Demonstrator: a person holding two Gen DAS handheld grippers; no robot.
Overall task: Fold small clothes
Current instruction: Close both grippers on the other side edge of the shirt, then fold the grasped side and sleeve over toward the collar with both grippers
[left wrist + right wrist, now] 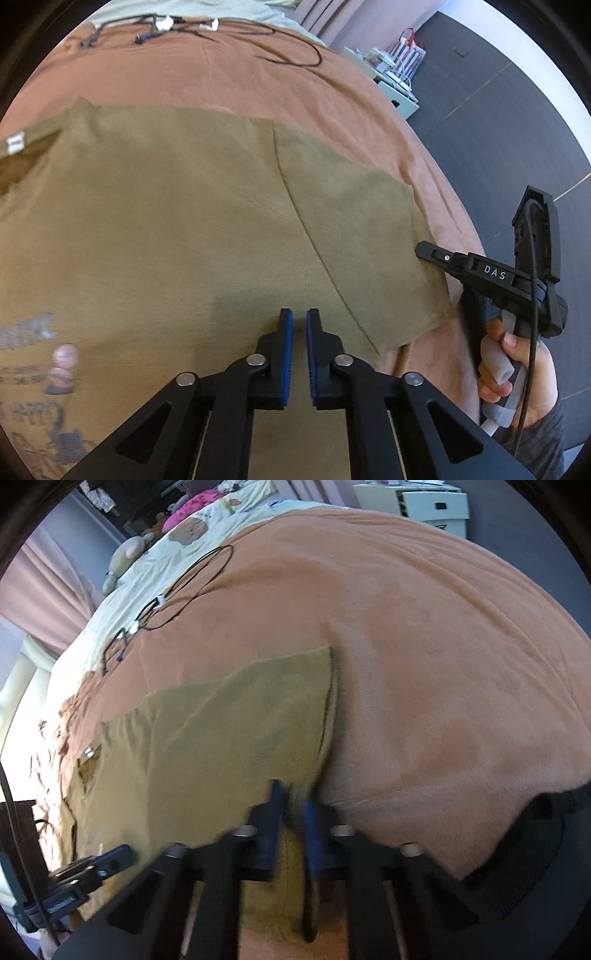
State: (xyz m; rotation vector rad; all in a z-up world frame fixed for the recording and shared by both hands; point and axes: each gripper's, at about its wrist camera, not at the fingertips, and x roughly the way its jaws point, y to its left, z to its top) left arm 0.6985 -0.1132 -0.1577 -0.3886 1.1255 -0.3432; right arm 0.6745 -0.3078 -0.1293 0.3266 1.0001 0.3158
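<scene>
The olive T-shirt point(207, 221) lies flat on the orange blanket point(229, 70) for folding, the left gripper point(299, 325) hovering slightly parted over it, while the right gripper point(295, 812), blurred, seems clamped on the sleeve hem.

An orange-brown fleece blanket point(424, 635) covers most of the bed, and a pale patterned quilt point(207, 528) shows beyond its far edge. Black cables point(291, 55) with small white connectors lie in loose loops along that far edge of the blanket, and a beige plush toy point(123, 559) and something bright pink point(192, 506) rest at the quilt's far end by the pink curtains point(40, 602). On the dark grey floor point(517, 122) past the bed's far corner stand a pale green storage box point(400, 98) and a red-and-white striped bag point(408, 50).
</scene>
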